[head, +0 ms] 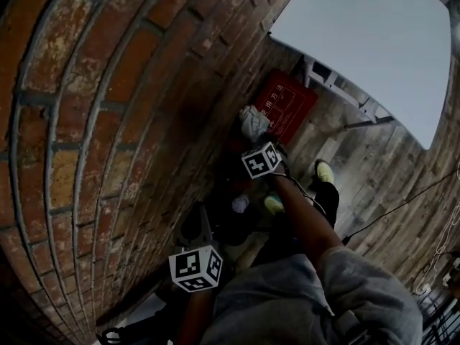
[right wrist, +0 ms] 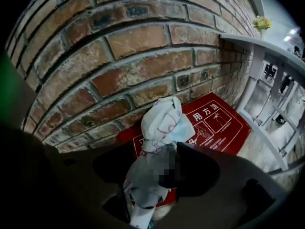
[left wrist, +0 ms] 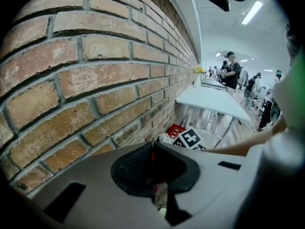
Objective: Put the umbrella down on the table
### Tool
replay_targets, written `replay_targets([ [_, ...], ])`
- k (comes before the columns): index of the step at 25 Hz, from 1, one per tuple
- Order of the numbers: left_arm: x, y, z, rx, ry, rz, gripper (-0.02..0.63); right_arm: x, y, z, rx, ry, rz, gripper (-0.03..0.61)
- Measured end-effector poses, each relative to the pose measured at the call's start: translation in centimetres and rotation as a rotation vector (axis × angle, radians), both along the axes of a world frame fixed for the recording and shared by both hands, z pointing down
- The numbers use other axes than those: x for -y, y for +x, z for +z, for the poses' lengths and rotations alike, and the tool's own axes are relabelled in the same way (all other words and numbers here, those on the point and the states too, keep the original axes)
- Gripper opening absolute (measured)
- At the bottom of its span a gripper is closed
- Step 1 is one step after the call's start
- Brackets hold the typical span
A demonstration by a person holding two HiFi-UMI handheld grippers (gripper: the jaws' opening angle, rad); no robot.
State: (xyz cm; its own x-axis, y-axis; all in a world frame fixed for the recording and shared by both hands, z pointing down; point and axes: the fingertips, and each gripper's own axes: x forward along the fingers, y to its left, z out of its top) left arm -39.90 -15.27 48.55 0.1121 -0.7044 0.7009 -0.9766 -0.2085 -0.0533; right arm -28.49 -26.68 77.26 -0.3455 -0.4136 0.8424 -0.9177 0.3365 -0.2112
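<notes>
My right gripper [right wrist: 157,170] spread, folded umbrella [right wrist: 162,123] between its jaws; left gripper [left wrist: 153,162] pressed together. Umbrella probably light, with slippery cloth over a stiff core; I'd grip mid-bundle.

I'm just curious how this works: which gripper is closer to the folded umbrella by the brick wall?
Right. The right gripper has the umbrella between its open jaws; the left gripper hangs farther back, apart from it.

Head view is pretty dim and murky; only the white table [head: 374,42] at upper right catches real light. Left gripper view is the brightest, with ceiling strip lights [left wrist: 251,12] glaring upper right. All three bend the brick wall [right wrist: 133,46] fisheye-style, with black corners.
</notes>
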Motion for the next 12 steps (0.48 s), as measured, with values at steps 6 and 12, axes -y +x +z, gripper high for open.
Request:
replay_targets([
  [6,-0.2,-0.3,1.1,0.004,-0.030,0.020,0.020,0.5,-0.3,2.5,-0.074,-0.051,0.008,0.261],
  [12,-0.2,-0.3,2.0,-0.013,-0.050,0.007,0.020,0.6,0.0,2.9,-0.106,-0.111,0.055,0.261],
])
